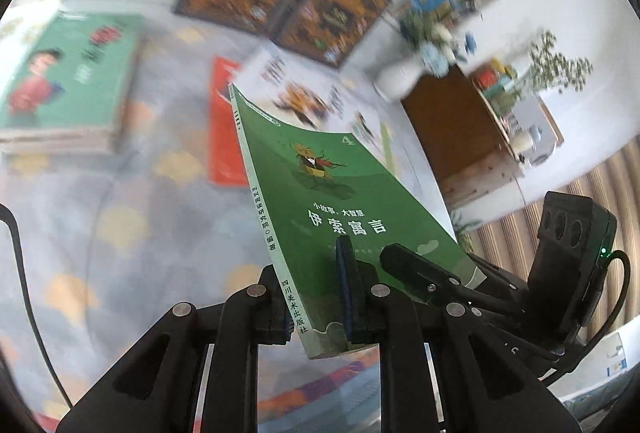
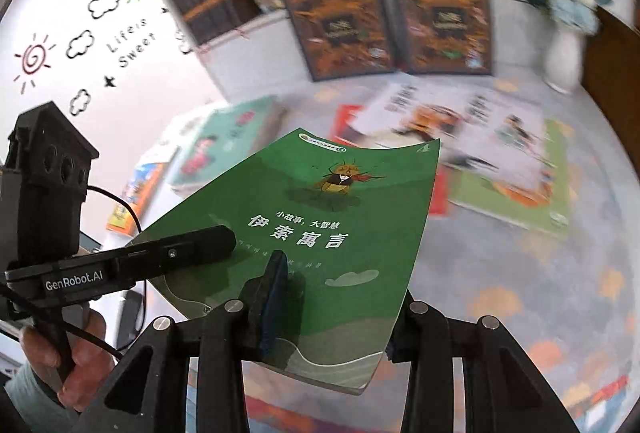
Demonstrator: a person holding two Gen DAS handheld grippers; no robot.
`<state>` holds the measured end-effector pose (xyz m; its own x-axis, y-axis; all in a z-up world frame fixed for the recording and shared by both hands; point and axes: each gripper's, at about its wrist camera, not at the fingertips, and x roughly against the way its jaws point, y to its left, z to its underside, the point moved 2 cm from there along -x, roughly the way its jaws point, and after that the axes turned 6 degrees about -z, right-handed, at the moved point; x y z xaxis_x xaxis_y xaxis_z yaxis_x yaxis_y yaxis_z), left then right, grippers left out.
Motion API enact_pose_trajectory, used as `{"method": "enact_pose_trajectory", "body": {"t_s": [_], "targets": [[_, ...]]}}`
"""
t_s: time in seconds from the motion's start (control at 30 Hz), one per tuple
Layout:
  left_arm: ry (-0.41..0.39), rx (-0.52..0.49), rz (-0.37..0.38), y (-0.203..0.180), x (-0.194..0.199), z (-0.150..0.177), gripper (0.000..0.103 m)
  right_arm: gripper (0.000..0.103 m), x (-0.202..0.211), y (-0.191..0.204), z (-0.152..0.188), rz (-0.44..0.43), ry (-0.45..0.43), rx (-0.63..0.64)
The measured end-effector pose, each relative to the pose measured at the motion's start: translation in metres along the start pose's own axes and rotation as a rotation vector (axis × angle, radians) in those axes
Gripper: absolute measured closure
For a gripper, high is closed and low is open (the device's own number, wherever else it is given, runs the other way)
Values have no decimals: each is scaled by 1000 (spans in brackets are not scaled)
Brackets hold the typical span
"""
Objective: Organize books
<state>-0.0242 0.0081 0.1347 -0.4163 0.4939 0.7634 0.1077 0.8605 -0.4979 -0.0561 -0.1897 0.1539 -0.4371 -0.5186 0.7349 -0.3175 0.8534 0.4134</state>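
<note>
Two grippers hold one green paperback (image 1: 320, 201) between them, lifted clear of the patterned cloth (image 1: 120, 225) below. In the left wrist view the left gripper (image 1: 316, 297) has its jaws nearly closed, clamped on the book's near edge at the spine side, one dark finger (image 1: 346, 293) lying on the front cover and the other hidden behind the book. In the right wrist view the right gripper (image 2: 320, 317) stands a little wider, one blue-padded finger (image 2: 272, 297) pressing on the cover near the bottom; the other finger is hidden behind the book, so the grip from beneath is not visible. The left gripper reaches in from the left of that view, its body marked "GenRobot.AI", and a hand (image 2: 76, 357) grips its handle. The cover bears a cartoon insect, a "4" in its far corner, and white Chinese title characters; Chinese characters also run down the spine. Beyond the fingertips, two dark brown, orange-patterned books (image 2: 392, 21) stand side by side against a white shelf (image 2: 248, 53) packed with many upright spines. Ahead and to the left lies one stack topped by a mint-green book (image 1: 68, 73) with a child in red on it. Just past the held book lie one red book (image 1: 224, 129) and one large open picture book (image 2: 472, 137). To the far right stands one white vase (image 2: 564, 57) with blue and white flowers. On the wall at far left, a decal reads "Life is Sweet" among clouds and a sun.
</note>
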Motion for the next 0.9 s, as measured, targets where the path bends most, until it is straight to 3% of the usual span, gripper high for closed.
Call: {"method": "enact_pose_trajectory", "body": {"t_s": [0.37,0.57,0.9], "targets": [[-109,103,-94,141,60,-52,89,64,-124,118,-53,-99,31,92],[-123,154,-99,189,59,-72,89,63,-175,142,-78,-107,81,67],[-103,175,-66,233,39,-101,88,61,-219,152,-101,-49,116,54]]}}
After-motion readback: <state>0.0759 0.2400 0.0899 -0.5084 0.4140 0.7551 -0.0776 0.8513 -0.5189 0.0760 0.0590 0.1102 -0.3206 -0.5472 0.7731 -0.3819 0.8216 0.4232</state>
